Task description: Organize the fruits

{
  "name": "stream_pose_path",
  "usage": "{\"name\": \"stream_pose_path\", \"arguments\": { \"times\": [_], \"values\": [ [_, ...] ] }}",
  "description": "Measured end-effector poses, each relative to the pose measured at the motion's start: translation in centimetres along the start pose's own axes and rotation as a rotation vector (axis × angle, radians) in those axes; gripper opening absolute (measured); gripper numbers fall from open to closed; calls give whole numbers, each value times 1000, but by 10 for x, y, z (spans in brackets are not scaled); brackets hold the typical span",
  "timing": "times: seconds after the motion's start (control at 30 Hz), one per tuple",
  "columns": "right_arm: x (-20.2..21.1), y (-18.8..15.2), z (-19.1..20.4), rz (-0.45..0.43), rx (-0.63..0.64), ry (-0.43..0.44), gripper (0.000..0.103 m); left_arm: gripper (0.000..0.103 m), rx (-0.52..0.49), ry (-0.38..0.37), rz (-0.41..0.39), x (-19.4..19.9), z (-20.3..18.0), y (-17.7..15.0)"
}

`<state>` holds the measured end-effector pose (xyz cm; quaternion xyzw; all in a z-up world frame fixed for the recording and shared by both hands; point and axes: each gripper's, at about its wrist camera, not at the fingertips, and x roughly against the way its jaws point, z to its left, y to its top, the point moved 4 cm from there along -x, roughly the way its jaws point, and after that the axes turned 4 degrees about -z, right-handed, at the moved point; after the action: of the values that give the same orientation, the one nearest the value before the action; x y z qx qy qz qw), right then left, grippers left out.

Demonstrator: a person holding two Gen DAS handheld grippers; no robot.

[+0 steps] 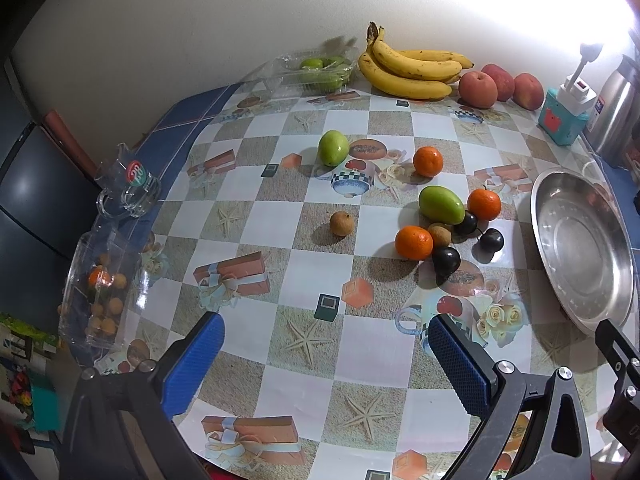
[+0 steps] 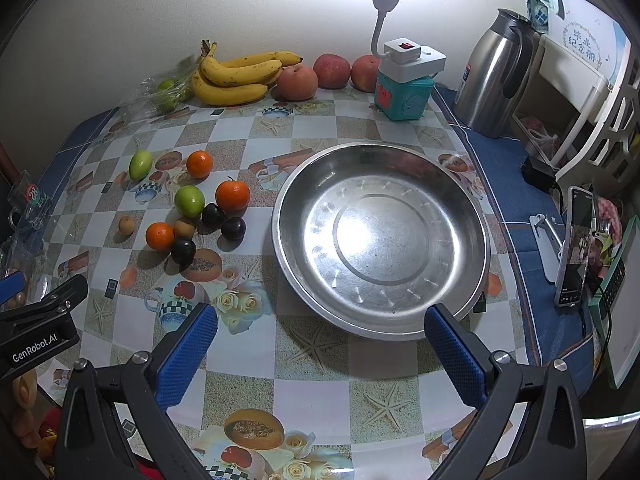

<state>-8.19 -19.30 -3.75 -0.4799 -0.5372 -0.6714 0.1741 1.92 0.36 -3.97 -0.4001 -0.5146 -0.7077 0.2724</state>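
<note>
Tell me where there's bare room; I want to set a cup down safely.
Free: the tablecloth strip between the steel basin and the right gripper, and the checks between the bananas and the scattered oranges. Crowded: the fruit cluster left of the basin.

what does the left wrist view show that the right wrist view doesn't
Only the left wrist view shows the clear box of small fruits at the table's left edge in full. Only the right wrist view shows the whole steel bowl, the phone on its stand and the white shelf. Both show the bananas, apples, oranges, dark plums, green fruits and steel jug.
</note>
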Motion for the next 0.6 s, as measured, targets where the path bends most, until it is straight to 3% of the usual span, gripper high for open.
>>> {"name": "stream_pose_path", "arguments": {
  "times": [0.37, 0.6],
  "values": [
    [-13, 13, 1, 4, -53, 67, 103, 103, 3, -16, 42, -13, -13, 14],
    [-31, 31, 15, -19, -78, 126, 103, 103, 77, -20, 65, -32, -12, 37]
  ]
}}
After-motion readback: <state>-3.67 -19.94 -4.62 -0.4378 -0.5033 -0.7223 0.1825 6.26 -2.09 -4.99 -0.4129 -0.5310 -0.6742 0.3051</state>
